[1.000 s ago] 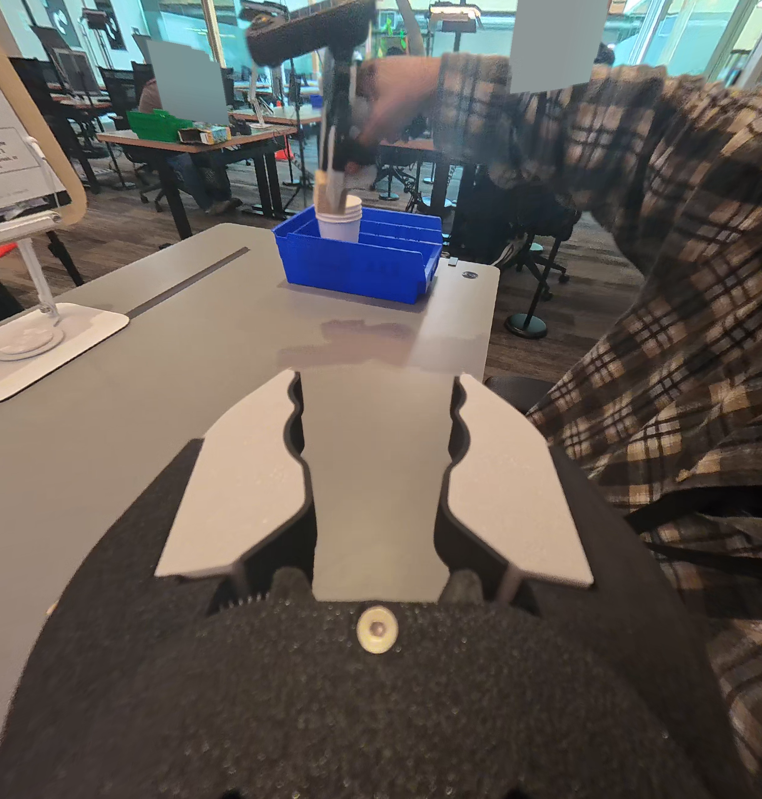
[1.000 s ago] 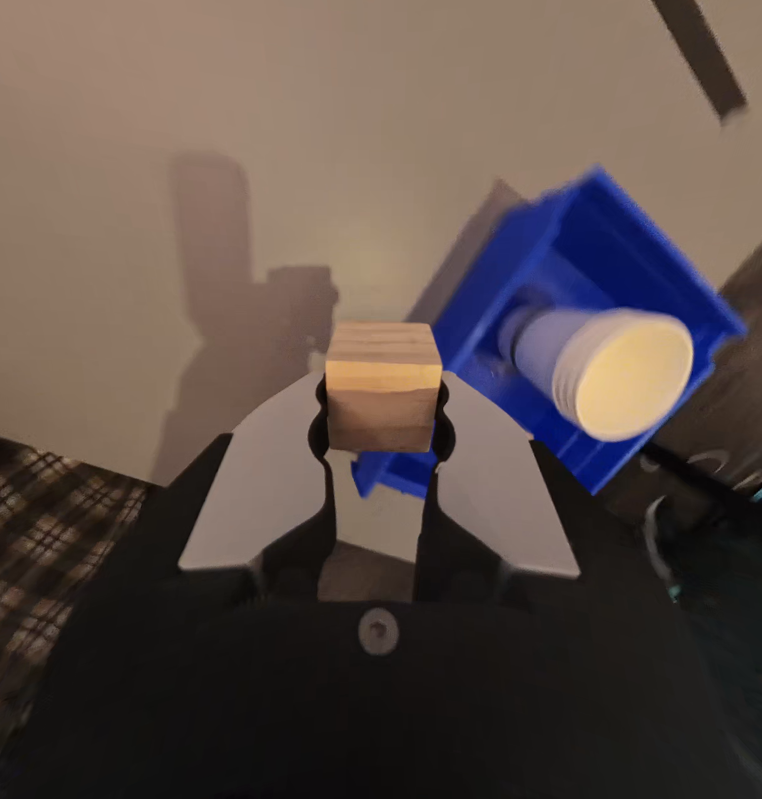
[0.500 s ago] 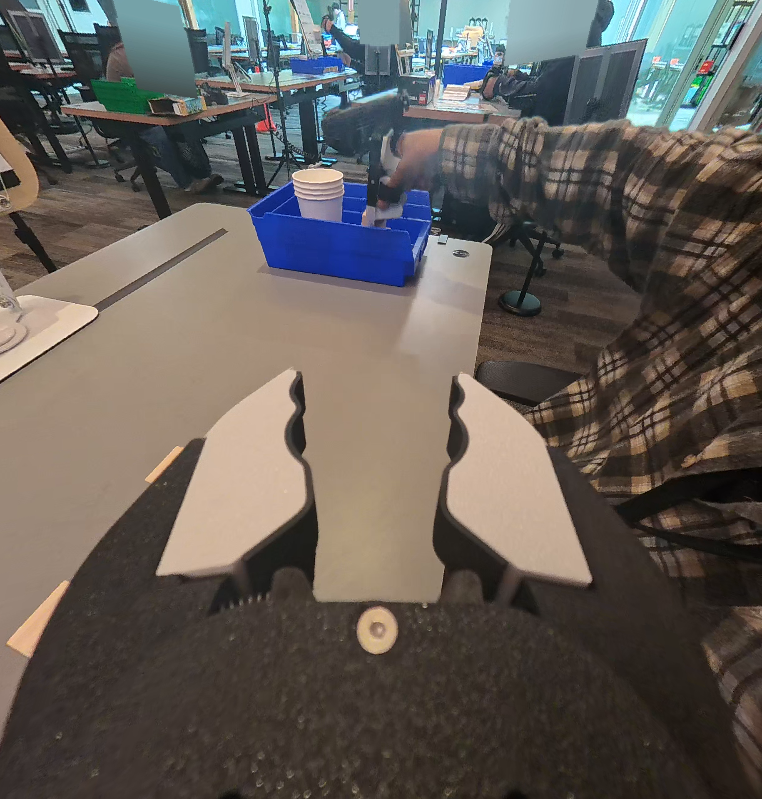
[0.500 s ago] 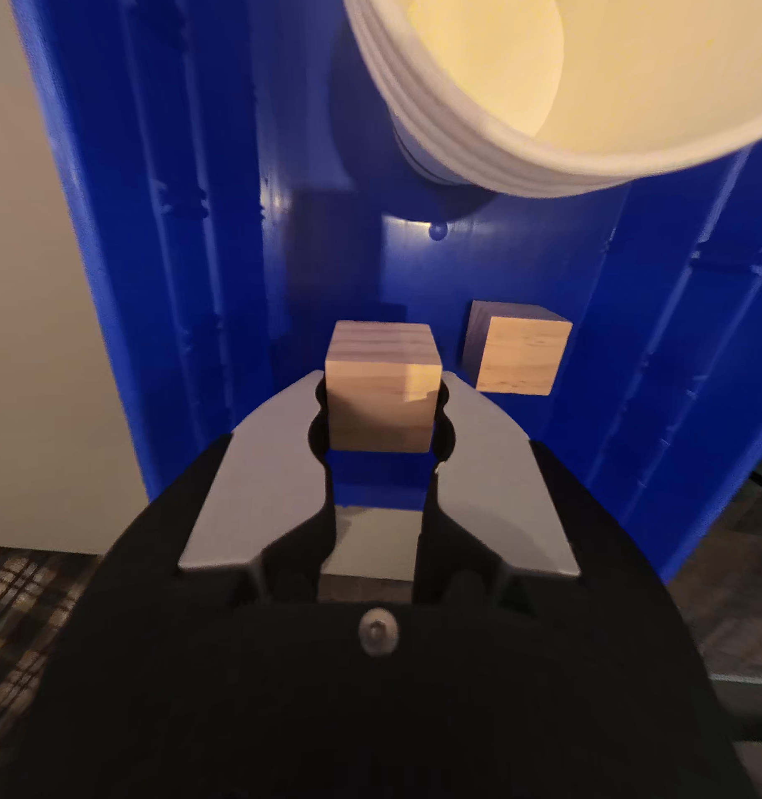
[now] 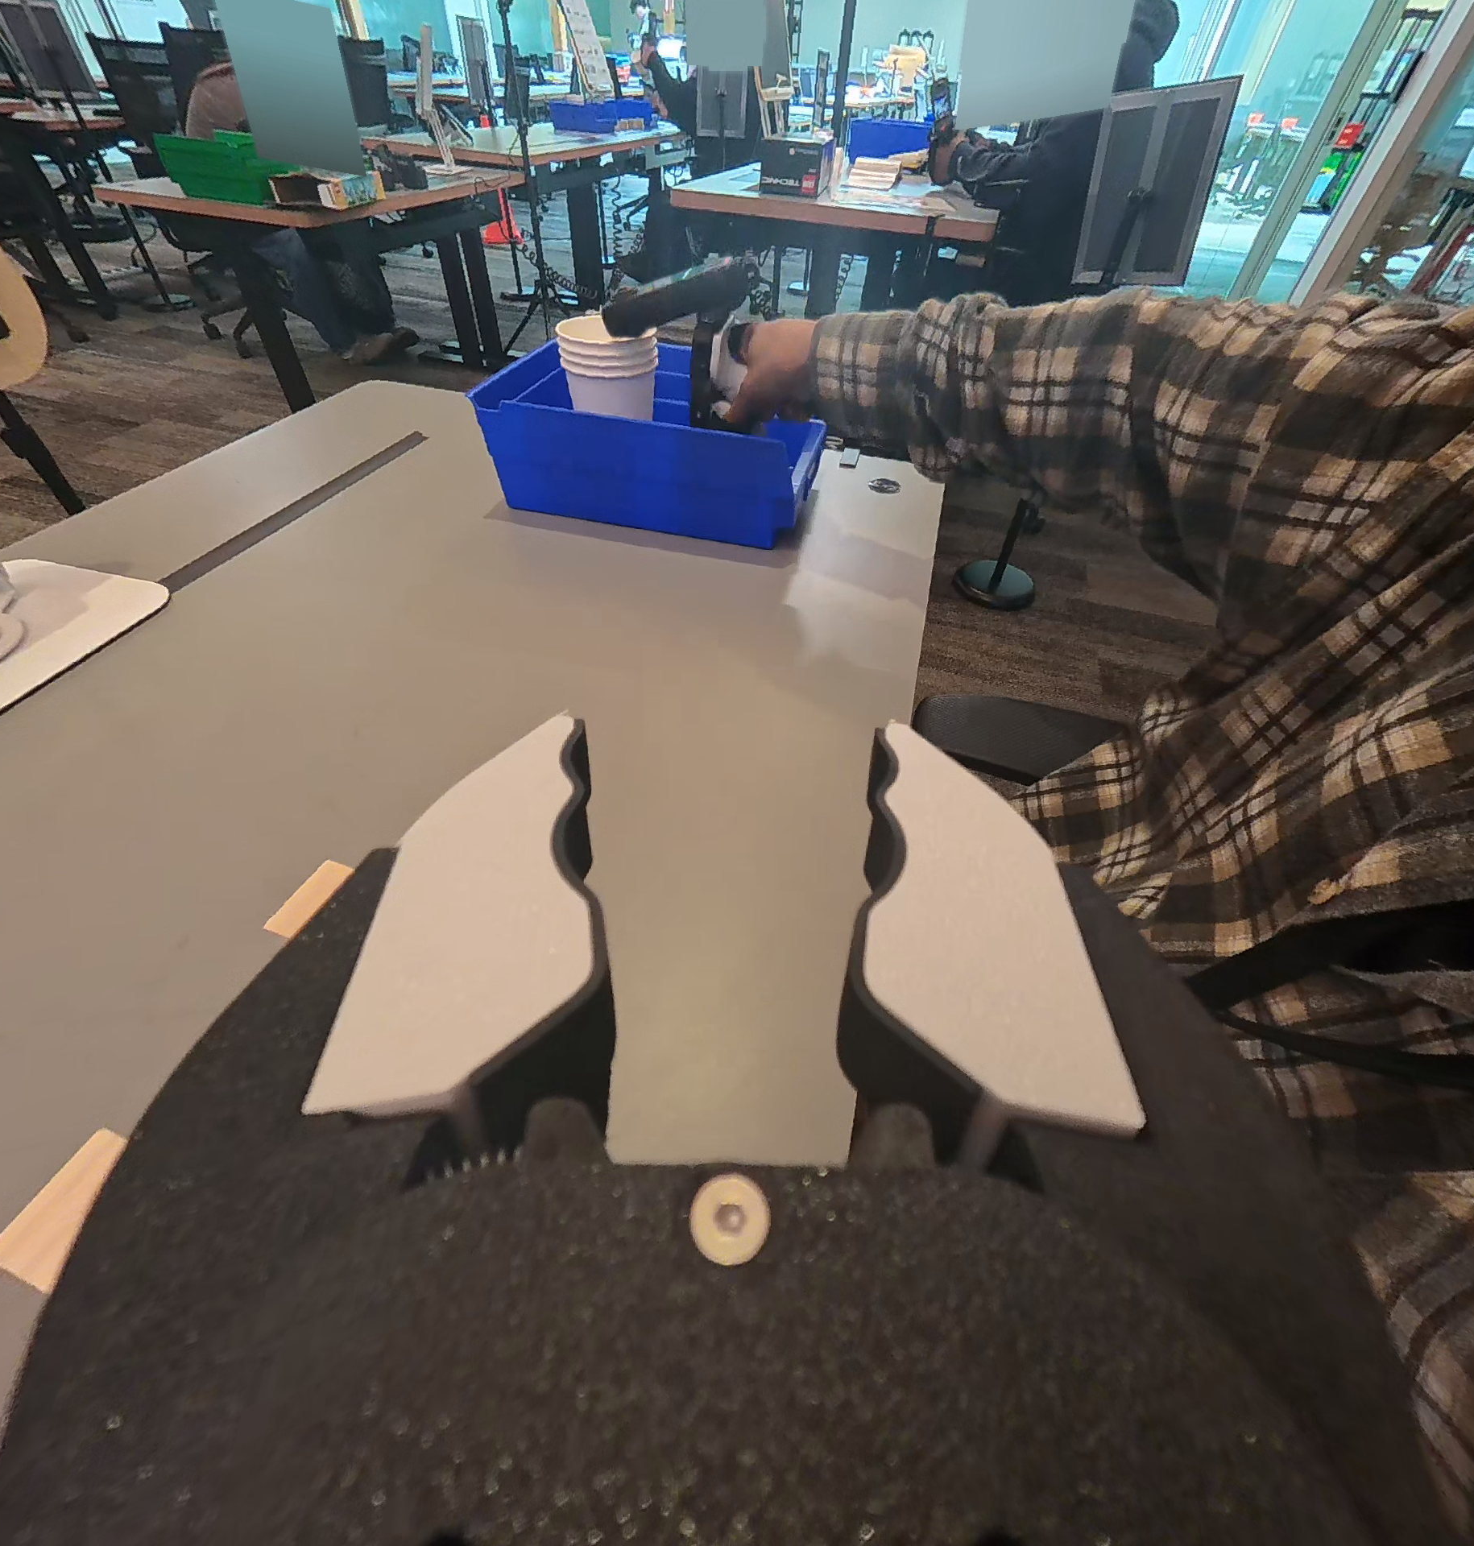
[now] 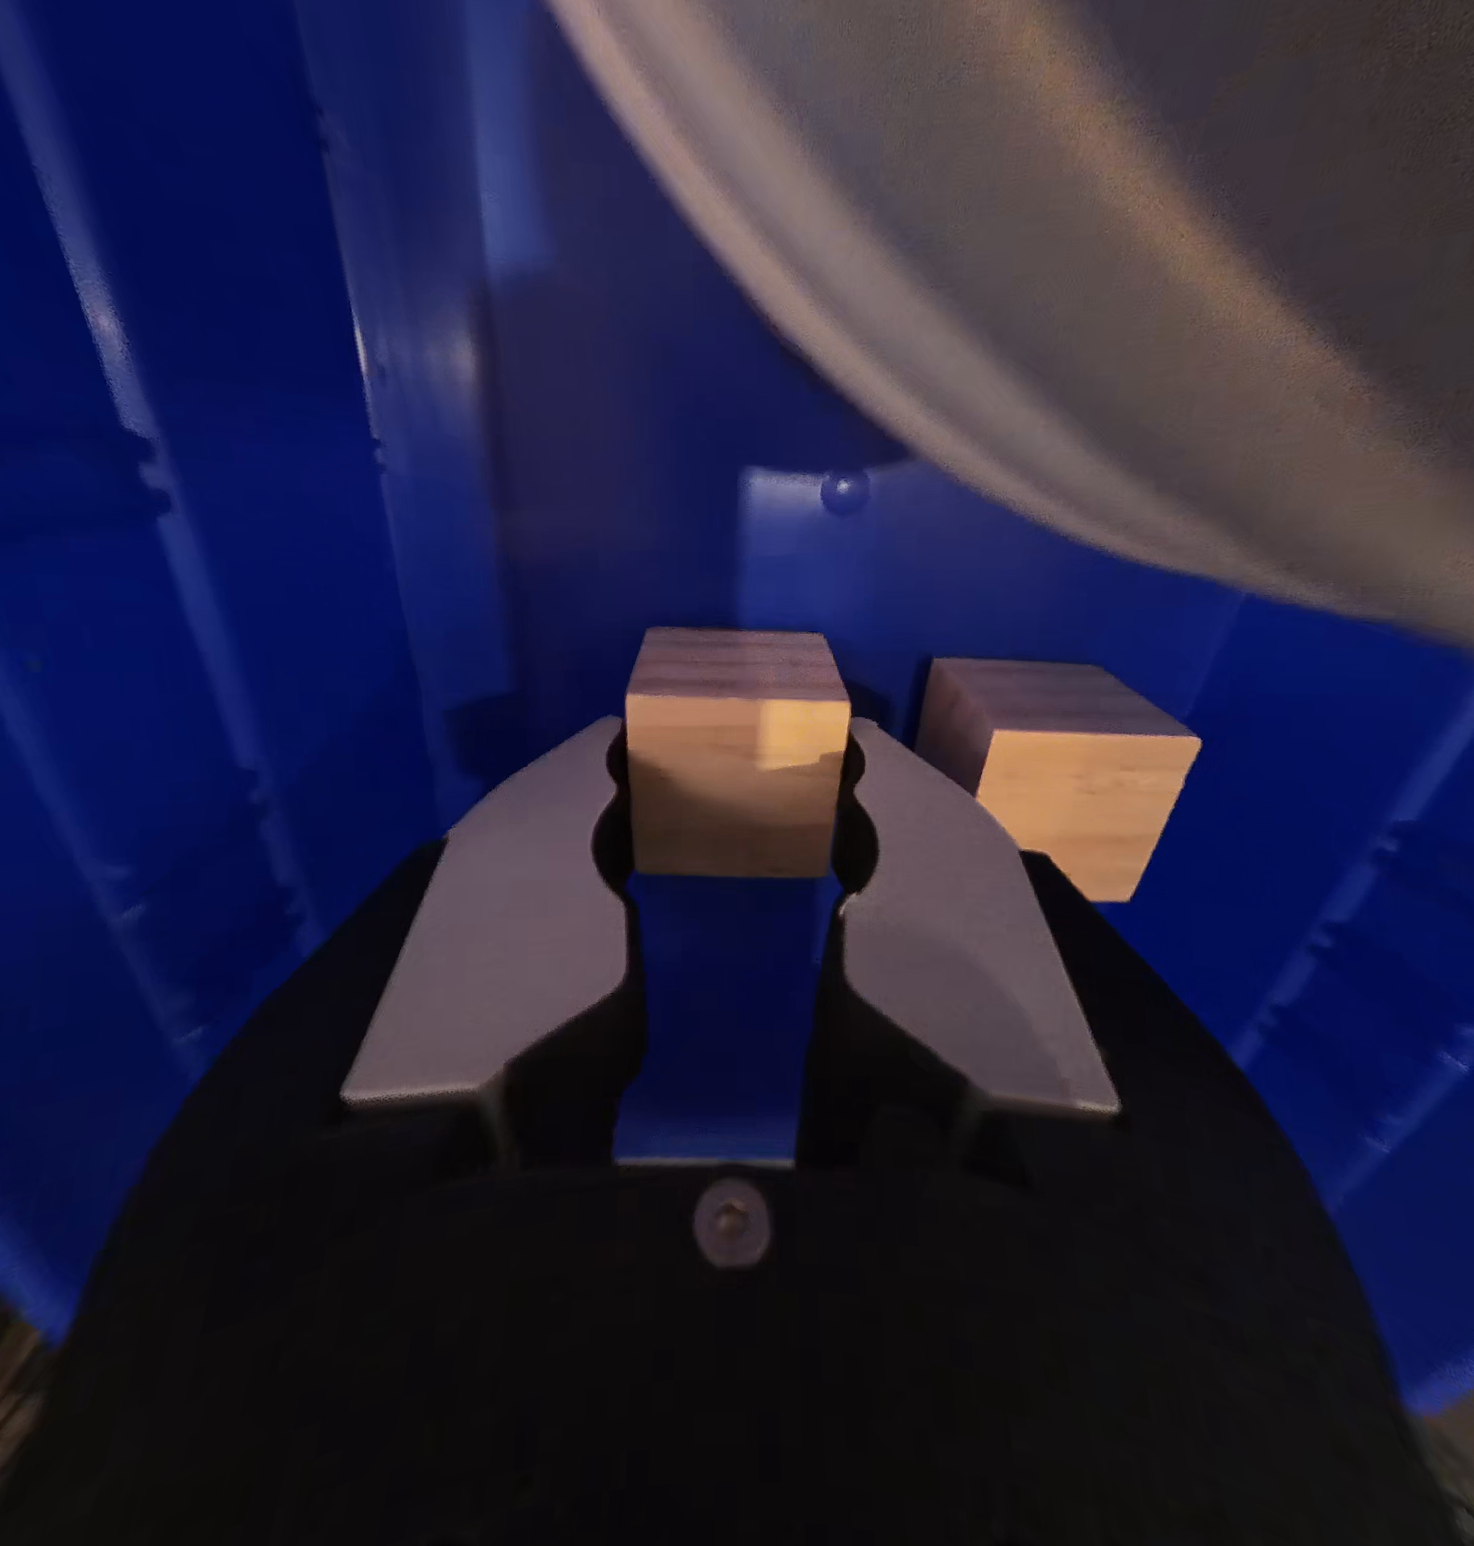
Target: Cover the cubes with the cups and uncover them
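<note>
My right gripper [image 6: 738,753] is shut on a wooden cube [image 6: 738,753] and holds it low inside the blue bin [image 6: 215,502]. A second wooden cube [image 6: 1060,778] lies on the bin floor just to its right. A stack of white paper cups [image 6: 1135,251] stands in the bin, blurred and close at the upper right. In the left wrist view the bin [image 5: 642,468] sits at the table's far end with the cup stack [image 5: 610,368] in it and the right gripper's body [image 5: 700,351] reaching in. My left gripper [image 5: 727,770] is open and empty above the grey table [image 5: 382,669].
A white stand base [image 5: 47,619] sits at the table's left edge. Tan tape marks [image 5: 307,899] lie on the table by my left gripper. The person's plaid sleeve [image 5: 1219,502] spans the right side. Other desks and chairs stand beyond the table.
My right gripper has carried the cube over the table and down into the blue bin, close to the second cube. My left gripper has stayed open and nearly still.
</note>
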The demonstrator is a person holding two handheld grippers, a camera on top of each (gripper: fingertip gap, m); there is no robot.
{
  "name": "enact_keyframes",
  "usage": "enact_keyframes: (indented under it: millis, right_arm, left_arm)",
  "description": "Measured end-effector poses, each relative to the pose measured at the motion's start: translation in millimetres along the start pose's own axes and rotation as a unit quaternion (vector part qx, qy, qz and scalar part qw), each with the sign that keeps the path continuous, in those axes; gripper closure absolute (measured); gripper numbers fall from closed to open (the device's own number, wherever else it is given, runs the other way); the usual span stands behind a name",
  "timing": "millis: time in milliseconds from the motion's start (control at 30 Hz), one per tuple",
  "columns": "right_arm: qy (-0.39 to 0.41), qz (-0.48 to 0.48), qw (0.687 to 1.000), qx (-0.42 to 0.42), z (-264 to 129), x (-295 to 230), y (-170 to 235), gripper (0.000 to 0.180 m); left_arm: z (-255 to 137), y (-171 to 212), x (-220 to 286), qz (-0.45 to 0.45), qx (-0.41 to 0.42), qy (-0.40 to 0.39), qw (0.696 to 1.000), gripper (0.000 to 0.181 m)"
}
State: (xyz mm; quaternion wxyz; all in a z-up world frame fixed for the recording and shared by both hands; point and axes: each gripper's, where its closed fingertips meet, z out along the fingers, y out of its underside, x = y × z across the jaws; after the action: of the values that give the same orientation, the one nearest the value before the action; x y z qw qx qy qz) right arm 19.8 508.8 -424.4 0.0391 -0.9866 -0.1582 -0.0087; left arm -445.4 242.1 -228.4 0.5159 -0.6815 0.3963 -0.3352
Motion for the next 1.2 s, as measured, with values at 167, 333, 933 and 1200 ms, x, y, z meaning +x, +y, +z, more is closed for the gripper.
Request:
enact_keyframes:
  millis: [167,333,933,1200]
  right_arm:
    - [-0.003,0.006,1.000,0.013,0.4,-0.2,-5.2,0.134]
    - [-0.004,0.011,1.000,0.021,-3.0,-0.7,-5.9,0.116]
    - [0.050,-0.246,0.894,0.372,-317.2,-109.8,-46.2,0.061]
    - [0.011,-0.575,0.765,0.289,-233.5,-321.2,-81.7,0.086]
  left_arm:
    - [-0.9,-0.6,0.5,-0.003,0.003,0.004,1.000,0.118]
    - [-1.1,-1.5,3.4,0.002,0.001,0.005,1.000,0.118]
    - [-41.5,-33.6,-18.7,0.024,0.039,-0.064,0.997,0.118]
    - [-83.4,-28.3,-33.0,0.017,0.054,-0.118,0.991,0.120]
